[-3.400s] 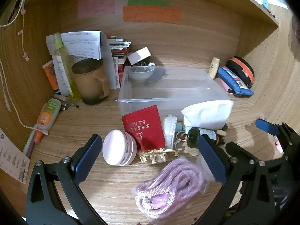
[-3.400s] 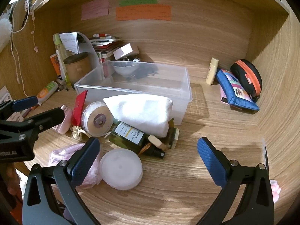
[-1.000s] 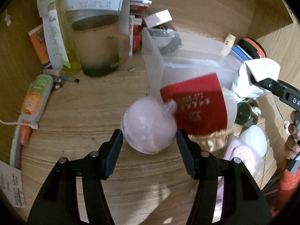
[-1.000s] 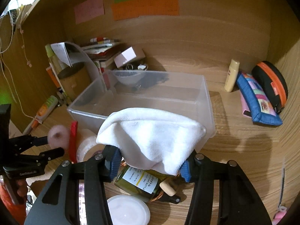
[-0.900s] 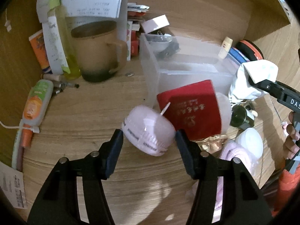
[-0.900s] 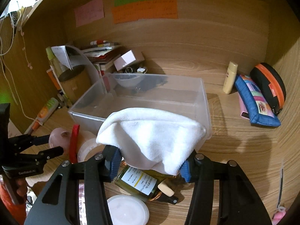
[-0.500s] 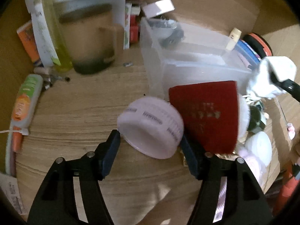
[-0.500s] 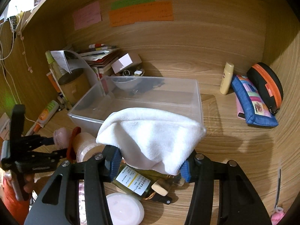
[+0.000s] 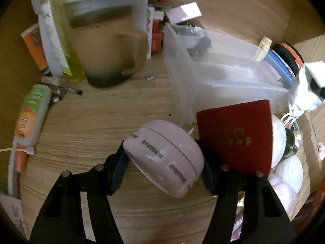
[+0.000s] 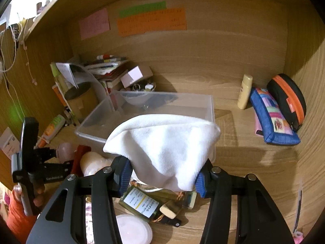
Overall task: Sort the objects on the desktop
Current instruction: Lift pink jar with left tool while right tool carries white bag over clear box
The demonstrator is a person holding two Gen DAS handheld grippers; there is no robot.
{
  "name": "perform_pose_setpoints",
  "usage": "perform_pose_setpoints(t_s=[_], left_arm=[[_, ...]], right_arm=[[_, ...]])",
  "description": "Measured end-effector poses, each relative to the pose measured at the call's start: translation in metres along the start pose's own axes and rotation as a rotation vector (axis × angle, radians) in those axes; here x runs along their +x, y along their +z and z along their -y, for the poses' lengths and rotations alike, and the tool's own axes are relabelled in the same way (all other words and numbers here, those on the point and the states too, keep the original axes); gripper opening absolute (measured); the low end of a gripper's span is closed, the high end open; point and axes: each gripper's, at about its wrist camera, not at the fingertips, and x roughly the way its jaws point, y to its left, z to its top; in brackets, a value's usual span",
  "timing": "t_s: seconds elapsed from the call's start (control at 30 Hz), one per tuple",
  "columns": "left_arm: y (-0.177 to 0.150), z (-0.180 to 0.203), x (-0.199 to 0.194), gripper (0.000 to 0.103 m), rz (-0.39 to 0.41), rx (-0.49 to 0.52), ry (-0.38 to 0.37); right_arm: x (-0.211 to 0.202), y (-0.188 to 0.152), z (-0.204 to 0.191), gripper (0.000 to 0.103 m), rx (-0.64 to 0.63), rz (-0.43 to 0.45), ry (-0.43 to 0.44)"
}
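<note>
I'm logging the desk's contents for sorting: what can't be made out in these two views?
- Sticky notes, right wrist view: writing too small.
- Green bottle, same view: upper part hidden under white cloth.
- Clear bin, left wrist view: far-end contents blurred.
- Mug, same view: motion-blurred.

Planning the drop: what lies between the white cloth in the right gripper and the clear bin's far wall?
In the right wrist view, only the clear bin's bare floor lies beyond the white cloth; a small bowl sits in its far-left corner.
</note>
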Motion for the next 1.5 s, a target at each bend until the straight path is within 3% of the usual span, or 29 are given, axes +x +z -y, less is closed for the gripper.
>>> perform_pose_setpoints(t_s=[0.23,0.4,0.7,1.1,1.5], left_arm=[[0.002,0.001,-0.042,0.063,0.098,0.008,0.052],[0.01,0.009,-0.074,0.063,0.185,0.019,0.049],[0.037,0.032,-0.086,0.063,0.257,0.034,0.015],[0.077,0.055,-0.075,0.063,0.268,0.045,-0.033],[0.102,0.08,-0.018,0.063,0.149,0.106,-0.016]], right_arm=[[-0.017,0.022,0.0,0.047,-0.021,0.084,-0.022],[-0.022,0.037,0.005,0.047,-0.013,0.114,-0.018],[-0.015,0.054,0.009,0.047,-0.026,0.127,-0.026],[0.01,0.062,0.018,0.047,-0.032,0.091,-0.009],[0.073,0.042,0.018,0.047,-0.061,-0.057,0.011]])
